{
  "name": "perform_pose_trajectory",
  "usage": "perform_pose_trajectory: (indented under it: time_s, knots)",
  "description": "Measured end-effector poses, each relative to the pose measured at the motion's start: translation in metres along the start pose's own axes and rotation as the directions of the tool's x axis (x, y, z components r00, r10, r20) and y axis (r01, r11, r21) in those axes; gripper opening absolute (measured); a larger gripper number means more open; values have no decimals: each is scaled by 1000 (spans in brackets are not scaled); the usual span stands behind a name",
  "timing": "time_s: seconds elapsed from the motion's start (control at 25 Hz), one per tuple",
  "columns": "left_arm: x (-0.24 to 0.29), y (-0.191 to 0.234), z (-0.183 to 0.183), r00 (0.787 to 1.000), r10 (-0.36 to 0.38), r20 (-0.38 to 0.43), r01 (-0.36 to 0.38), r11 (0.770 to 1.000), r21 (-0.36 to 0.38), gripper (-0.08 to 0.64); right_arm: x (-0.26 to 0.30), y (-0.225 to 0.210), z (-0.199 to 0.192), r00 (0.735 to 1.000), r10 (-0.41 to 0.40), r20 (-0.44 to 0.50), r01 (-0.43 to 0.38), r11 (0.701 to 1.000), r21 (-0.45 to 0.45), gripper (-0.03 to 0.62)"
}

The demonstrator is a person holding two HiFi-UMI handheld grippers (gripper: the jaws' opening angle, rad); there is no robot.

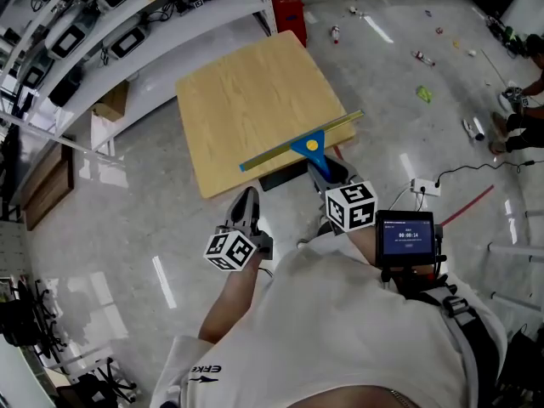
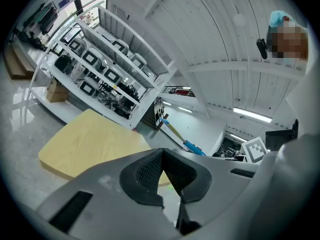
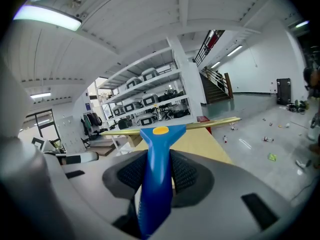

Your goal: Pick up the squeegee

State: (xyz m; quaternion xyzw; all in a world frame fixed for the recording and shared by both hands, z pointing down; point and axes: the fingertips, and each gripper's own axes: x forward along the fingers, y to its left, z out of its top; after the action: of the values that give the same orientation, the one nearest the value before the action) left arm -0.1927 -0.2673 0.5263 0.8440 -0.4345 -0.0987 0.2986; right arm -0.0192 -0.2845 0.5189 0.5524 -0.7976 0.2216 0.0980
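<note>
The squeegee (image 1: 310, 145) has a blue handle, a yellow dot and a long brass-coloured blade. It hangs over the near edge of the wooden table (image 1: 246, 92). My right gripper (image 1: 327, 174) is shut on its blue handle (image 3: 158, 159), and the blade (image 3: 205, 125) runs crosswise beyond the jaws. My left gripper (image 1: 246, 209) is lower and to the left, off the table's near corner, with its jaws together and nothing between them (image 2: 162, 176). From the left gripper view the squeegee (image 2: 186, 144) shows beyond the table's far side.
White shelves (image 1: 127, 15) with devices run along the back left, with a cardboard box (image 1: 110, 102) below and a red crate (image 1: 289, 11) behind the table. Litter (image 1: 423, 93) lies on the floor at right, near a person's feet (image 1: 510, 130) and a power strip (image 1: 425, 187).
</note>
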Motion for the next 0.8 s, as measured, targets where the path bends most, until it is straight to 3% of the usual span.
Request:
perform_pose_trajectory:
  time_s: [0.6,0.8]
  knots:
    - [9,-5,9,1000,-7,27,6,999,40,5,-7,-2,19,998,31,63,-29,999,-25,133]
    - [21,-31,8,999,1,32,-2,999,42,5,-21,-20,34,997,45,67,-43,999,-27,133]
